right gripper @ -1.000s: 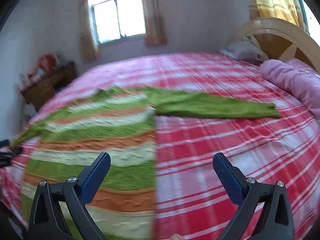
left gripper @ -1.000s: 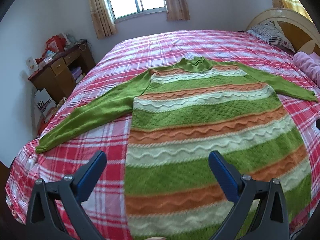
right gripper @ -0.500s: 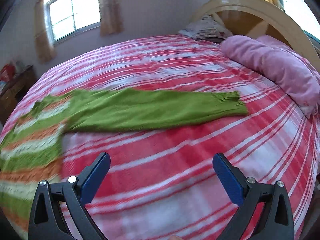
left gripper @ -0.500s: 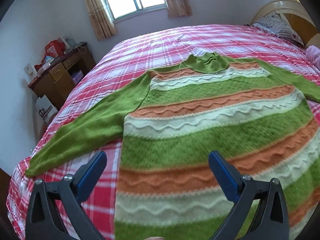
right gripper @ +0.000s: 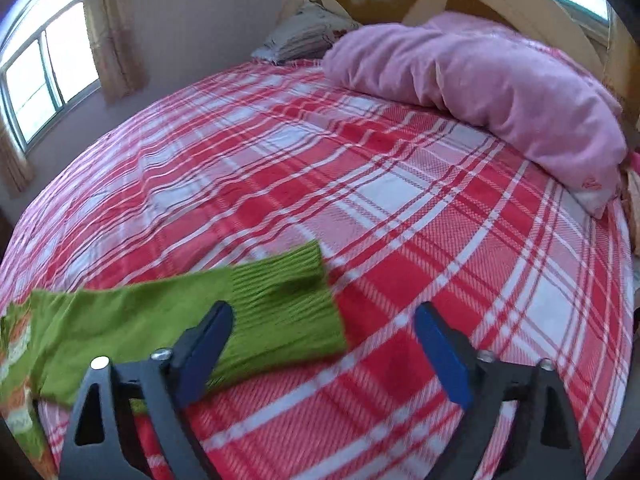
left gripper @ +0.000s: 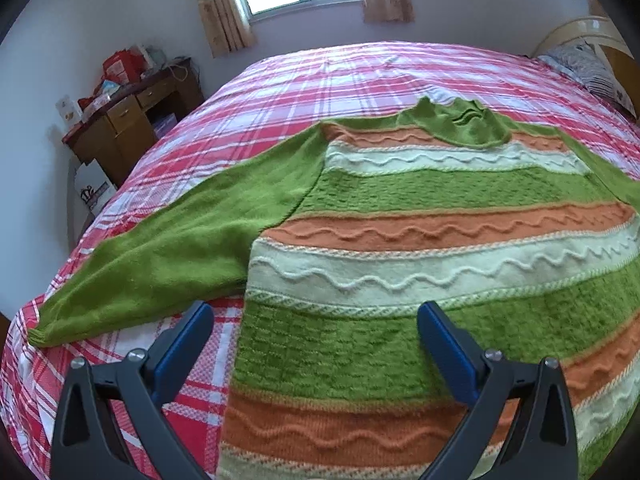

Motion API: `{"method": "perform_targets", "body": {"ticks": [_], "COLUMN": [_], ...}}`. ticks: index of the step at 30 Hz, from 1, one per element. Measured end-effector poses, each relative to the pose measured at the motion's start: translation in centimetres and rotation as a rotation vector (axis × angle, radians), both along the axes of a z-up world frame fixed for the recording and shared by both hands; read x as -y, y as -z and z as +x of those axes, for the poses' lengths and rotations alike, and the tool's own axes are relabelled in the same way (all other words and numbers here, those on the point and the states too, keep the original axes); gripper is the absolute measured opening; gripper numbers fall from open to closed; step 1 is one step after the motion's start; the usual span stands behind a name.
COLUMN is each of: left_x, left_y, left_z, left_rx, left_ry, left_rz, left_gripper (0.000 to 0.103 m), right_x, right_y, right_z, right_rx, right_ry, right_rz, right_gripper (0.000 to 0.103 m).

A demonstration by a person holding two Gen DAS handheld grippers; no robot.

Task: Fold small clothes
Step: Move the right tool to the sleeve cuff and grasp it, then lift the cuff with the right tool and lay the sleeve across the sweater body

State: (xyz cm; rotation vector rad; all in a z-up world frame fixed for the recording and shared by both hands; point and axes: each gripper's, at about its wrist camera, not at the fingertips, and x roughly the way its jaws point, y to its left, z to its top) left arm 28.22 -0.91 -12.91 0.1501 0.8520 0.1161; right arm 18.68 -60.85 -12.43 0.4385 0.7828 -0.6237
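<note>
At the far left a wooden desk [left gripper: 132, 120] stands against the wall beside the bed [left gripper: 320, 76]. The striped sweater [left gripper: 440, 216] lies flat and face up on the plaid bedspread, collar toward the window, with nothing folded yet. Its left sleeve [left gripper: 160, 264] runs out at a slant toward the bed's edge.

The left gripper [left gripper: 316, 336] hangs low over the sweater's side edge just below the armpit, jaws spread wide, holding nothing. Its left blue pad is over bare bedspread and its right pad over the green knit band.

Further right, the right gripper [right gripper: 324, 340] is also spread wide and empty, close above the ribbed cuff [right gripper: 284, 304] of the right sleeve [right gripper: 132, 320]. The cuff sits between the pads, nearer the left 1. A pink pillow [right gripper: 480, 84] lies well apart by the headboard.

The step in hand looks like folding the 2 sleeves inward. To do it well, each gripper should probably pinch only the sleeve's 2 layers, not the bedspread beneath. The right gripper should centre on the cuff before closing. Lifting low and carrying the cuff straight across the chest would likely keep the body from dragging.
</note>
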Motion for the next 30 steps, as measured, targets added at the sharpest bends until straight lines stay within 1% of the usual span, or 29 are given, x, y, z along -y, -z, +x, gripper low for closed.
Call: {"method": "perform_targets", "body": {"ticks": [1, 3, 4, 6, 8, 10, 11, 12, 14, 17, 18, 23, 26, 27, 30], "left_x": [-0.1, 0.0, 0.1, 0.1, 0.3, 0.3, 0.4, 0.4, 0.0, -0.7, -0.7, 0.0, 0.0, -0.1, -0.2], "left_y": [0.2, 0.5, 0.6, 0.7, 0.8, 0.8, 0.9, 1.0, 1.2, 1.5, 1.5, 1.2, 0.7, 0.4, -0.8], "left_z": [0.3, 0.6, 0.7, 0.9, 0.9, 1.1, 1.2, 1.3, 1.5, 1.7, 1.7, 1.6, 1.1, 0.9, -0.4], "left_rx": [-0.008, -0.021, -0.026, -0.026, -0.026, -0.025, -0.028, -0.033, -0.048, -0.069, -0.071, -0.056, -0.053, -0.044, 0.021], "left_ry": [-0.003, -0.007, -0.007, -0.009, -0.010, -0.007, -0.005, -0.004, -0.010, -0.018, -0.018, 0.007, 0.024, 0.025, 0.035], "left_rz": [-0.008, -0.013, -0.015, -0.020, -0.021, -0.016, -0.015, -0.022, -0.051, -0.112, -0.121, -0.075, -0.092, -0.096, -0.106], "left_gripper": [0.103, 0.103, 0.103, 0.103, 0.103, 0.103, 0.103, 0.103, 0.103, 0.103, 0.103, 0.103, 0.103, 0.103, 0.103], "right_x": [0.6, 1.0, 1.2, 1.0, 0.3, -0.3, -0.4, -0.4, -0.4, -0.8, -1.0, -3.5, -5.4, -6.1, -8.0], "right_y": [0.3, 0.9, 1.0, 0.8, 0.7, 0.7, 0.7, 0.7, 0.4, -1.0, -1.5, -5.7, -8.6, -9.6, -12.2], "right_z": [0.4, 1.0, 1.2, 1.7, 2.2, 2.6, 2.6, 2.6, 2.2, 1.6, 1.4, 1.3, 1.7, 1.9, 2.5], "right_rx": [-0.002, -0.009, -0.003, 0.000, -0.014, -0.026, -0.023, -0.012, 0.018, 0.072, 0.085, 0.152, 0.192, 0.204, 0.231], "right_ry": [-0.004, -0.024, -0.025, -0.053, -0.094, -0.118, -0.123, -0.130, -0.134, -0.149, -0.154, -0.219, -0.264, -0.280, -0.321], "right_rz": [0.021, 0.049, 0.039, 0.031, 0.016, 0.006, 0.008, 0.024, 0.055, 0.083, 0.089, 0.070, 0.055, 0.049, 0.023], "right_gripper": [0.078, 0.077, 0.076, 0.063, 0.037, 0.035, 0.027, 0.021, 0.013, 0.008, 0.008, 0.007, 0.007, 0.007, 0.006]}}
